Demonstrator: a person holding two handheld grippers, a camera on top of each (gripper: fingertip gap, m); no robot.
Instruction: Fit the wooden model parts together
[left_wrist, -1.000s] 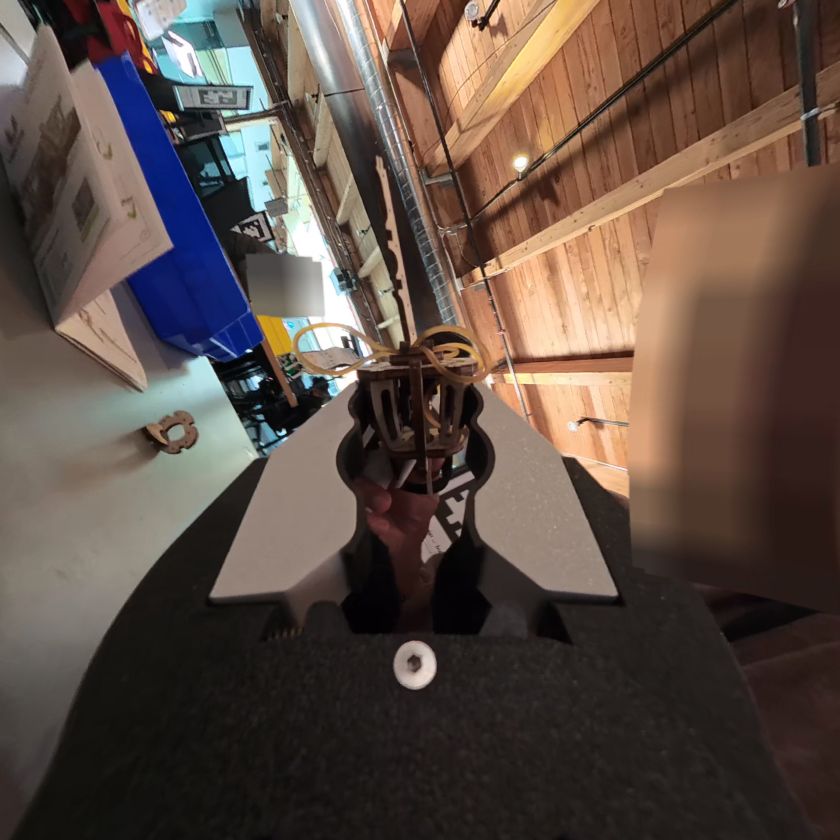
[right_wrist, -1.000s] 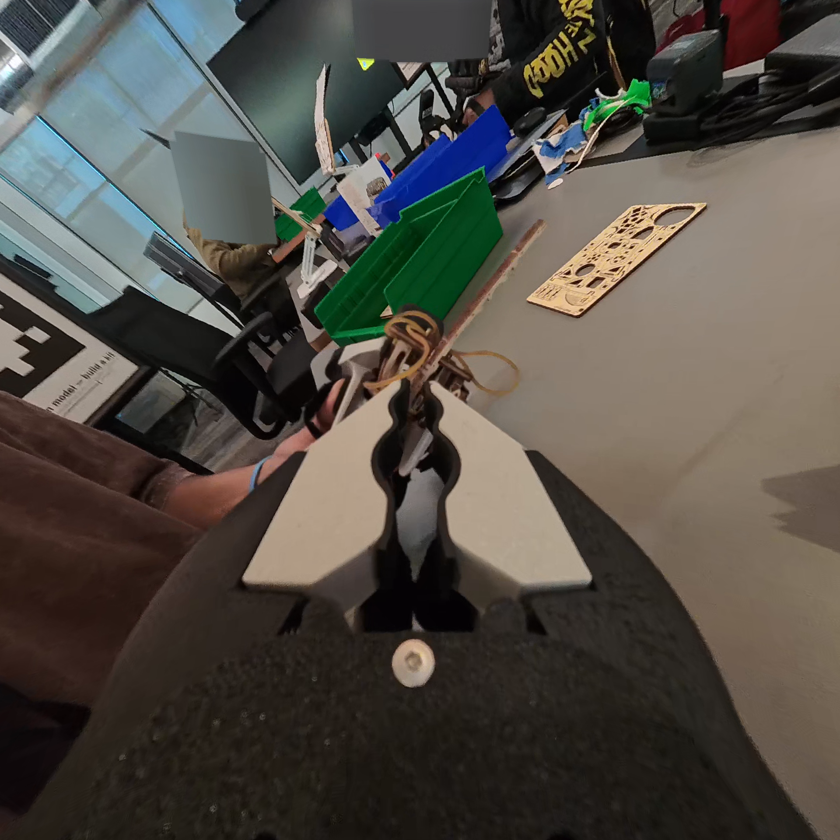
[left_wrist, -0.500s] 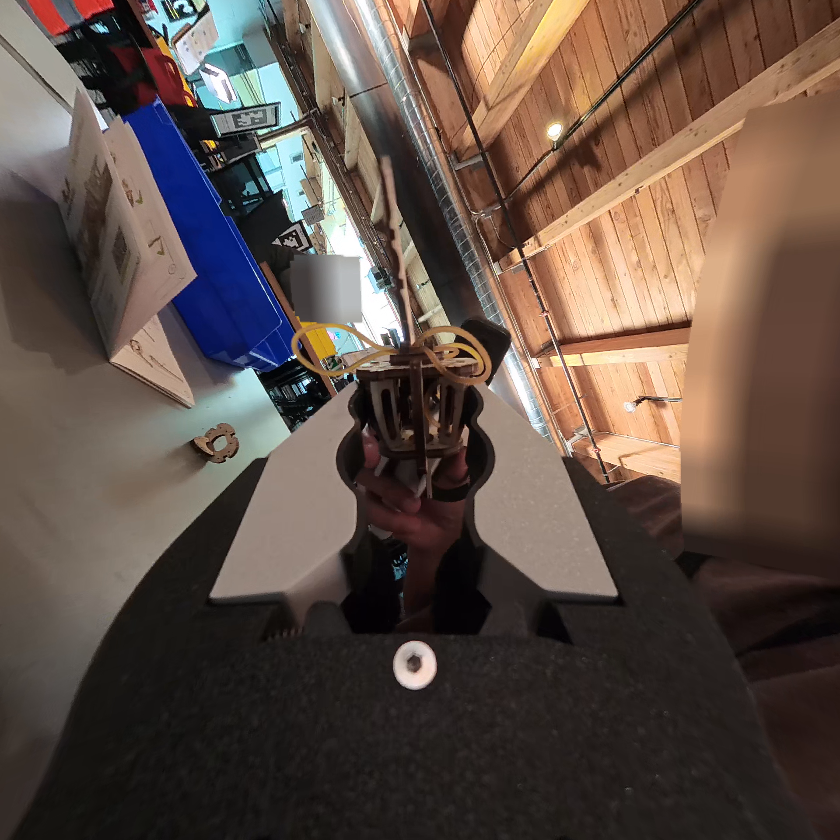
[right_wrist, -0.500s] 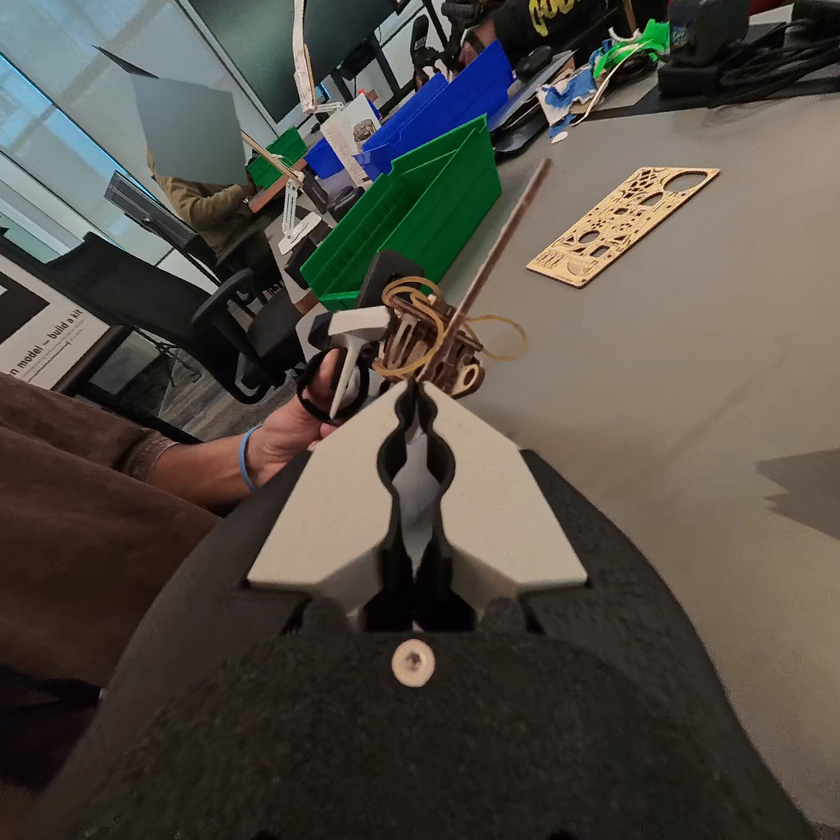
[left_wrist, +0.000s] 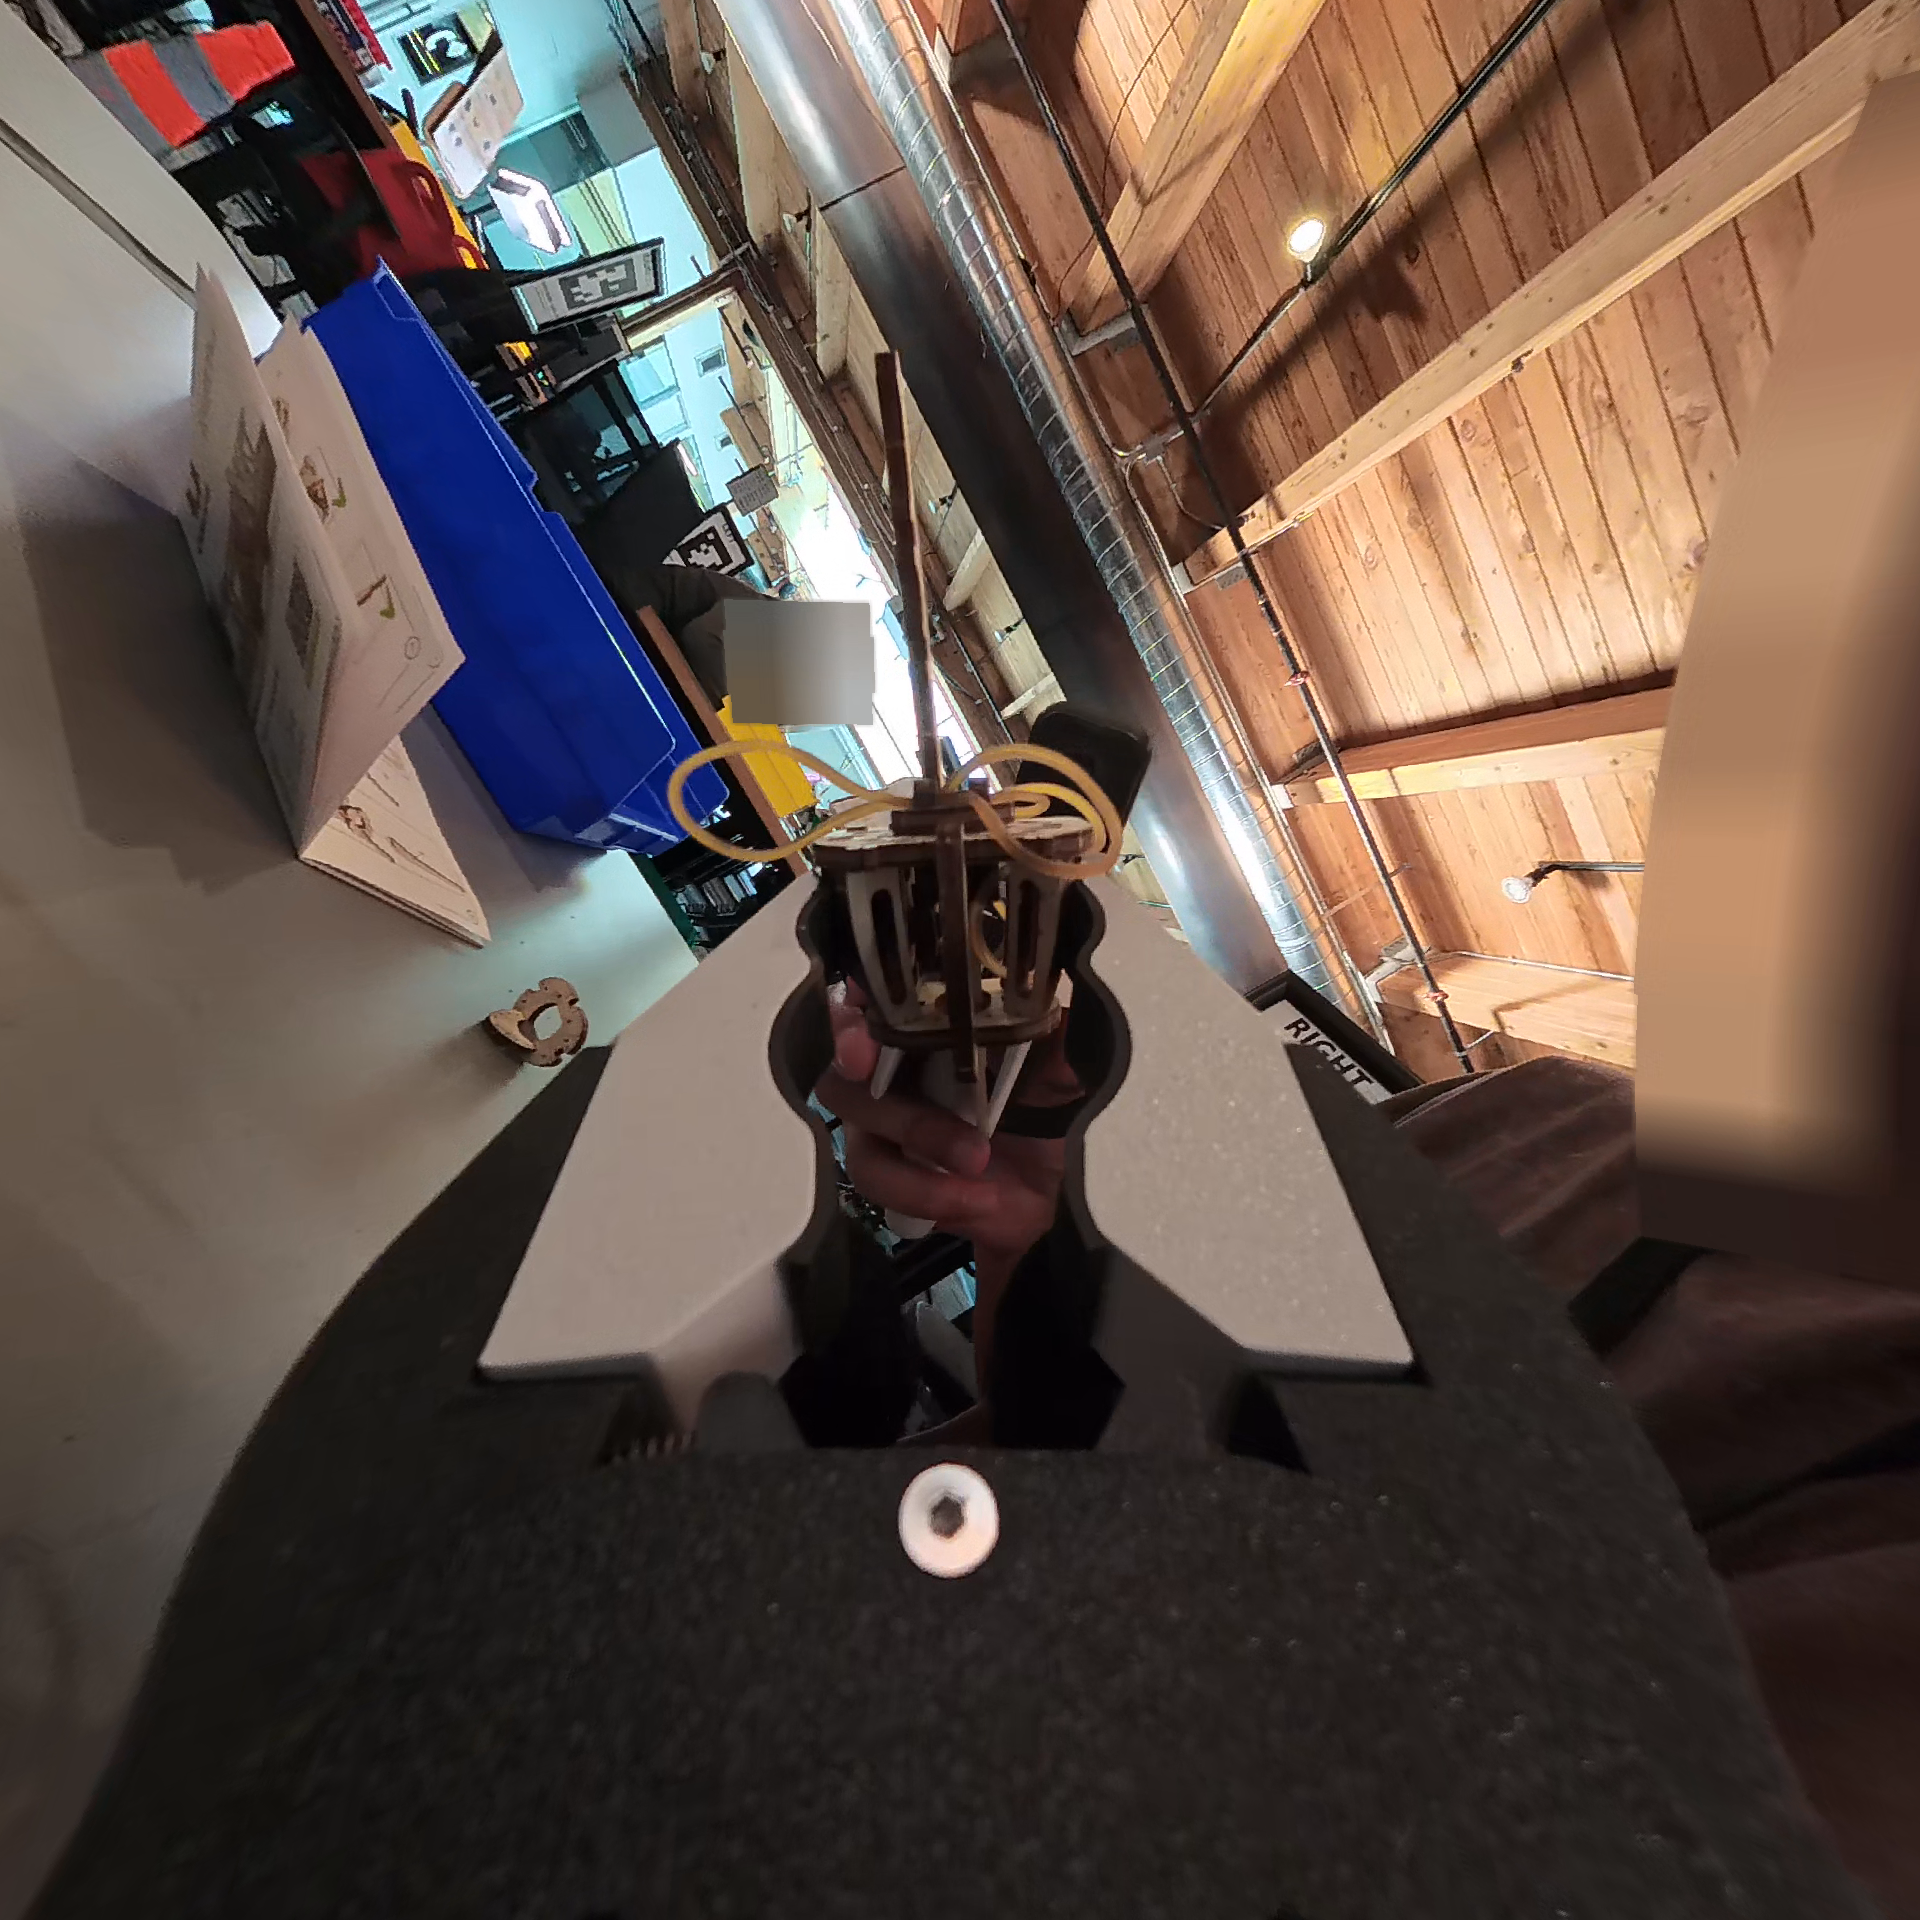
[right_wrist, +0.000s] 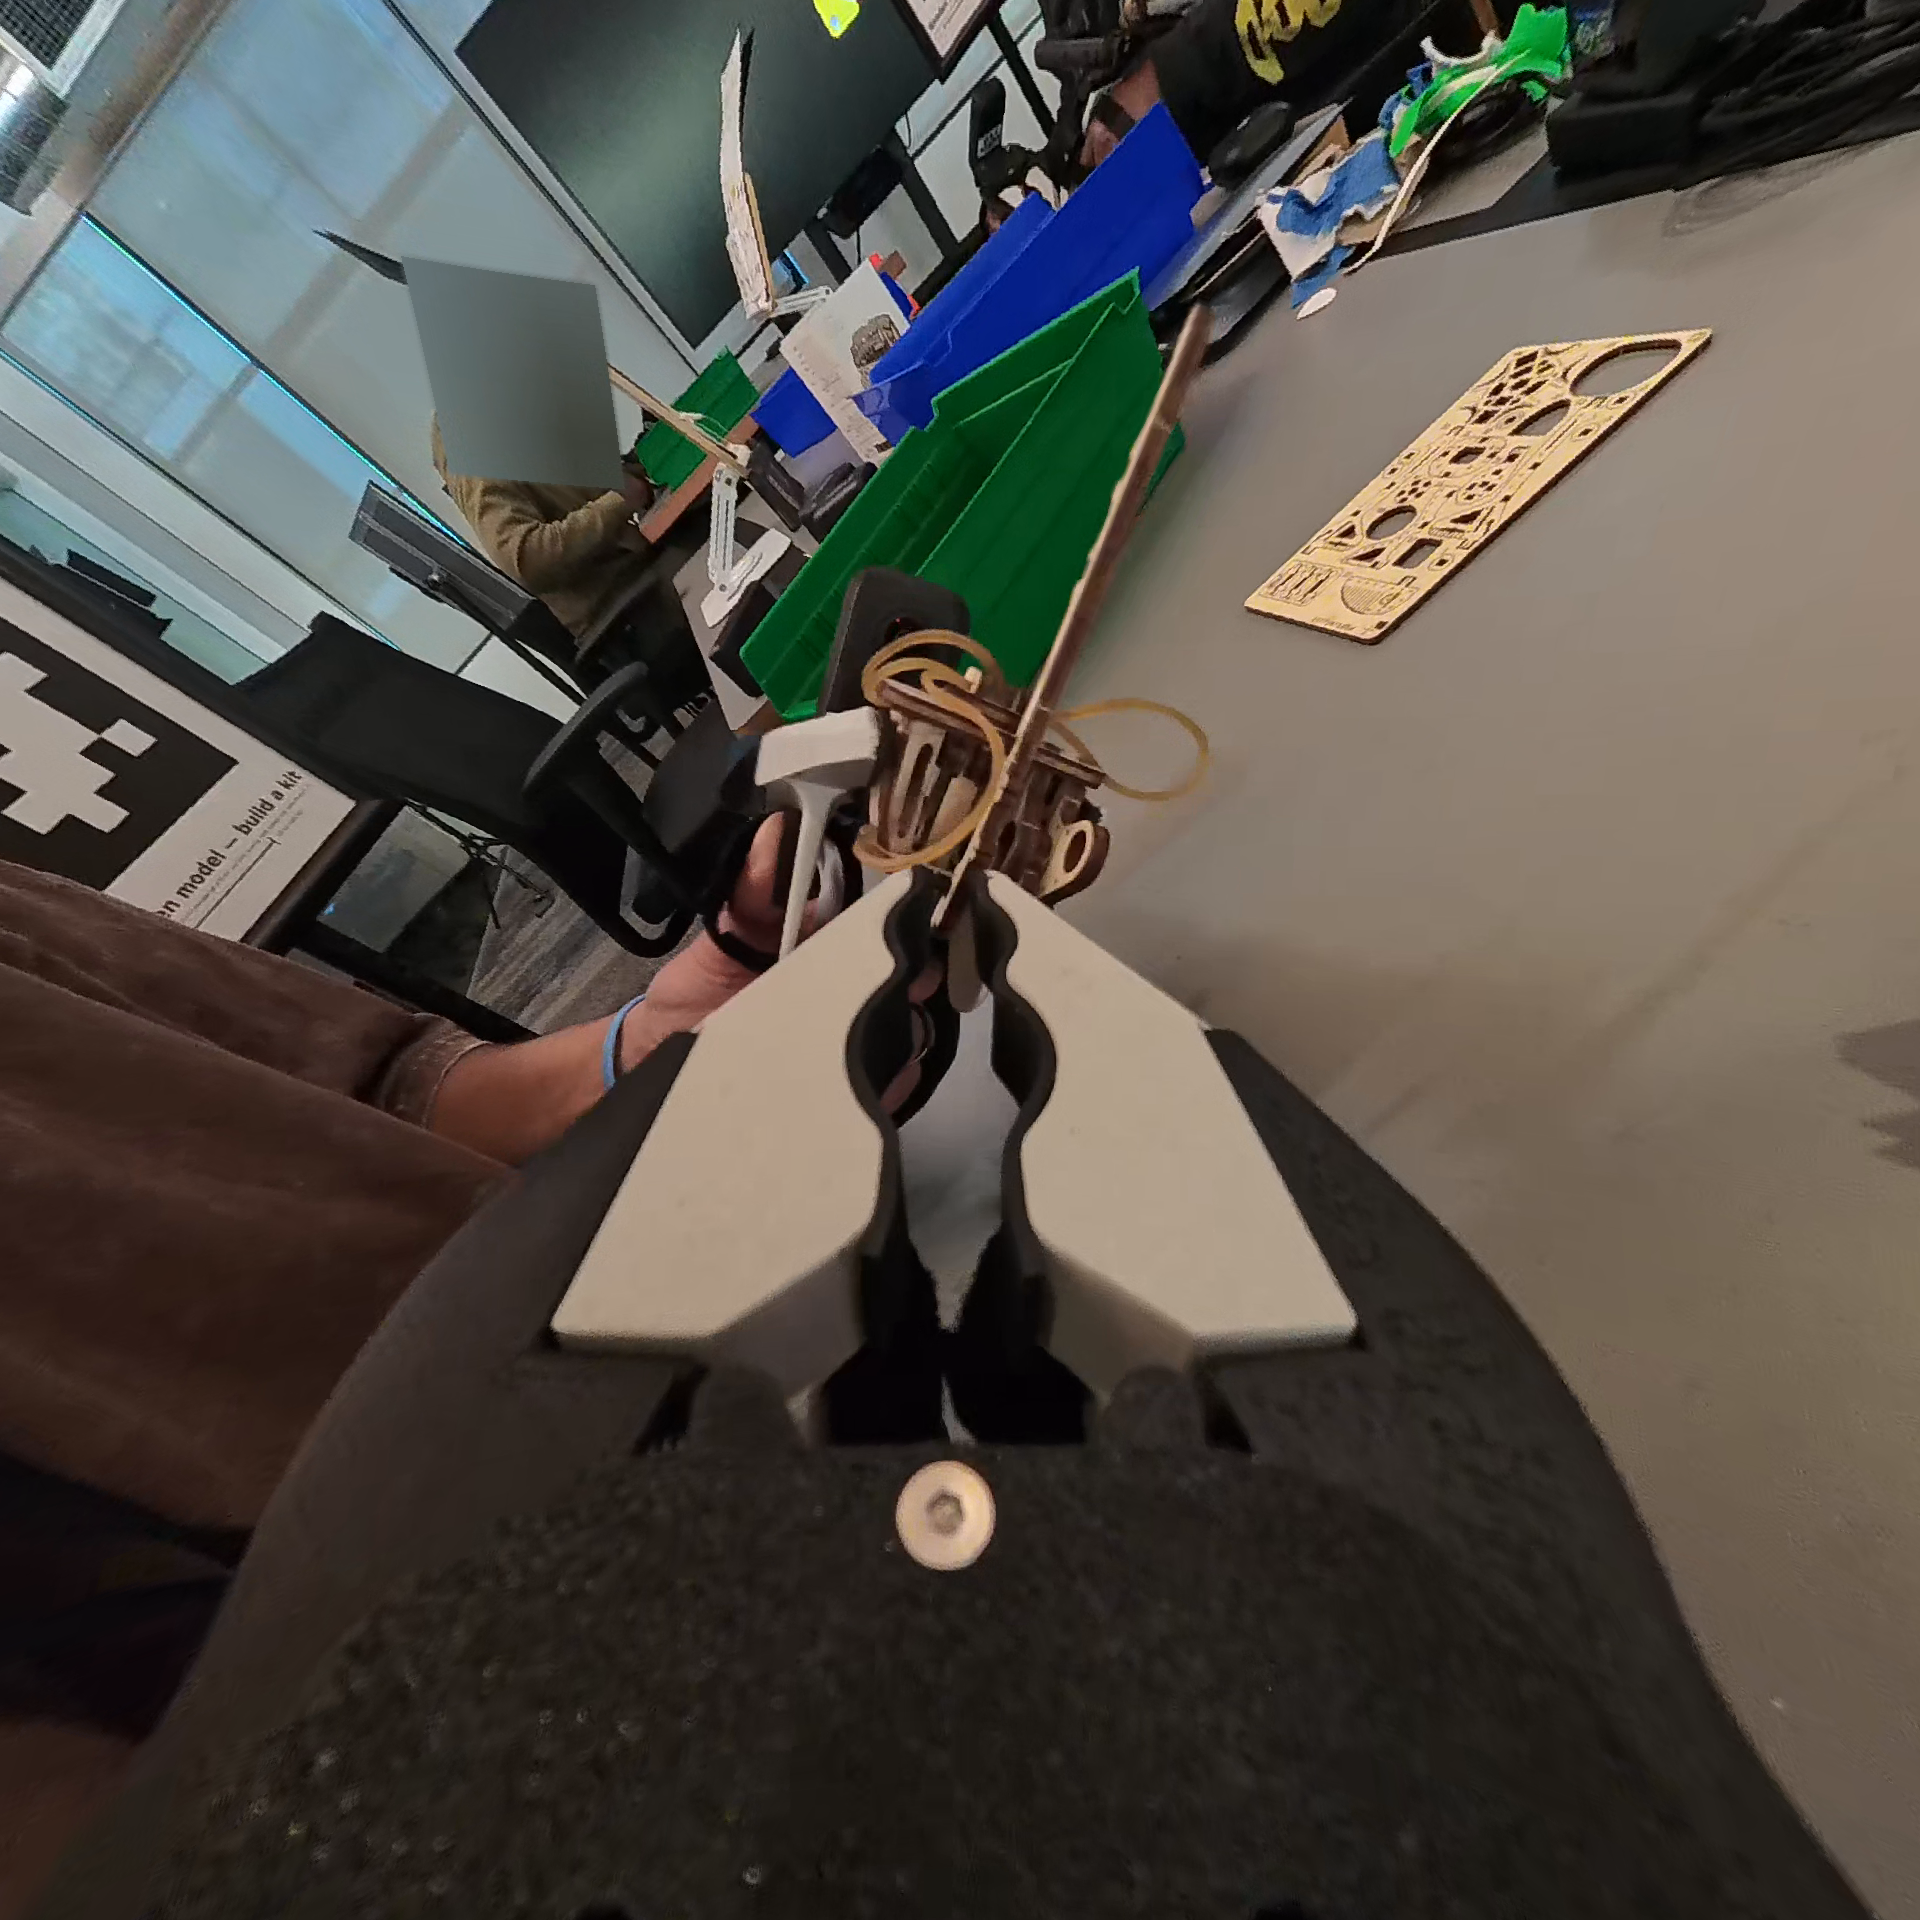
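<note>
The left gripper (left_wrist: 951, 935) has its jaws clamped round the wooden model (left_wrist: 940, 914) — a slatted little drum, yellow rubber band (left_wrist: 727, 800) looping out past both fingertips. A long thin strip (left_wrist: 906, 540) rises straight ahead of the jaws. The right gripper (right_wrist: 951, 894) is nearly shut, pinching what looks like that strip's lower end (hard to be sure) — model (right_wrist: 982, 790) just beyond its tips. Off to the right of those jaws lies a punched-out wooden sheet (right_wrist: 1455, 488) on the grey table (right_wrist: 1558, 831).
</note>
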